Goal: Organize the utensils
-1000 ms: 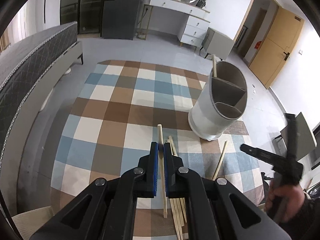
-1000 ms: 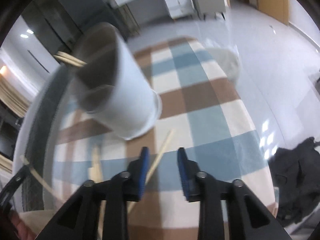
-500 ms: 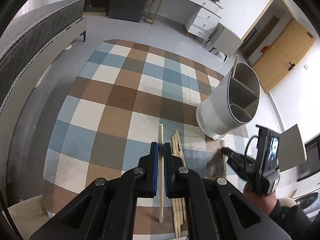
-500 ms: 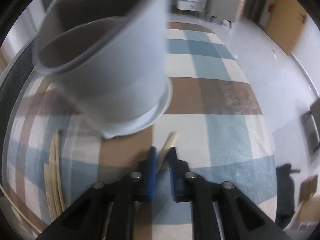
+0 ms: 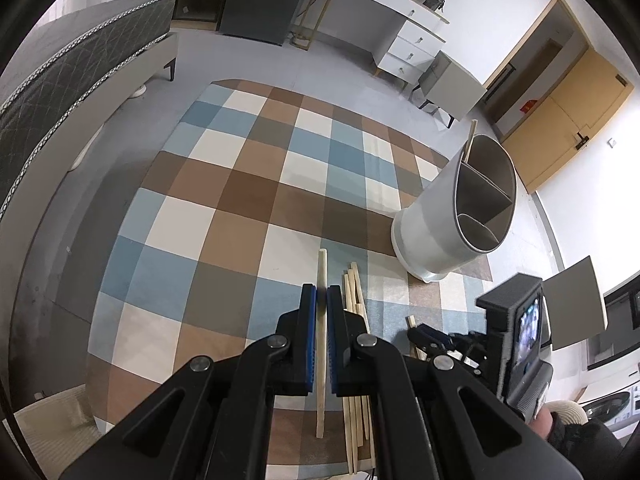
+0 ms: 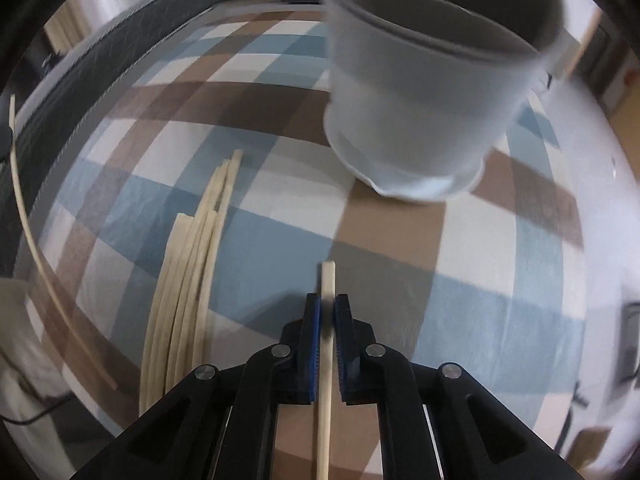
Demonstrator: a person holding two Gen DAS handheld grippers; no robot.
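My left gripper (image 5: 321, 295) is shut on a pale wooden chopstick (image 5: 321, 268) held above the checked tablecloth. A bundle of loose chopsticks (image 5: 354, 292) lies just right of it. The grey divided utensil holder (image 5: 460, 216) stands at the right with one chopstick (image 5: 468, 140) in its far compartment. My right gripper (image 6: 328, 304) is shut on another chopstick (image 6: 327, 280), low over the cloth in front of the holder (image 6: 420, 100). The bundle (image 6: 192, 264) lies to its left. The right gripper also shows in the left wrist view (image 5: 416, 330).
The checked tablecloth (image 5: 248, 184) covers a round table. A dark bench (image 5: 72, 76) runs along the left. White drawers (image 5: 408, 40), a stool (image 5: 452, 88) and a wooden door (image 5: 560, 120) stand beyond.
My right gripper came down to the single chopstick near the holder and shut on it. The left gripper kept its chopstick and shifted slightly.
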